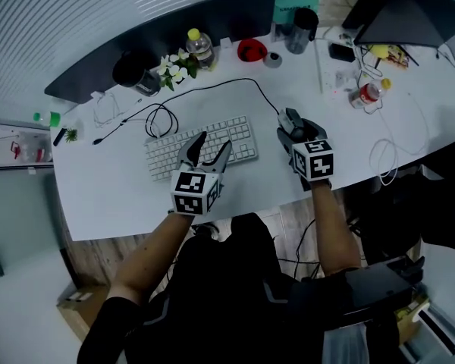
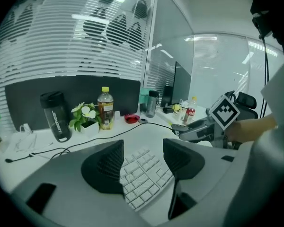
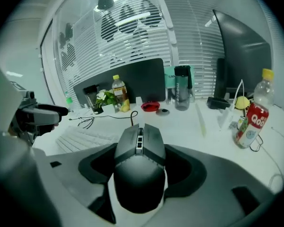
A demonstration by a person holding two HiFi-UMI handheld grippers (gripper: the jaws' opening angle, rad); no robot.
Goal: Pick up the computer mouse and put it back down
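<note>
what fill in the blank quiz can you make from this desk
The ___ sits between the jaws of the right gripper.
The left gripper, jaws open, hangs over the ___.
The bottle by the flowers has a ___ cap.
Missing: mouse; keyboard; yellow.

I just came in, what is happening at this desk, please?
A seated person holds a two-jaw claw in each hand over a curved white desk. The right claw stands open around a dark grey wired computer mouse, which seems to lie on the desk, not yet lifted. The left claw hovers open and empty above a white flat keyboard.
</note>
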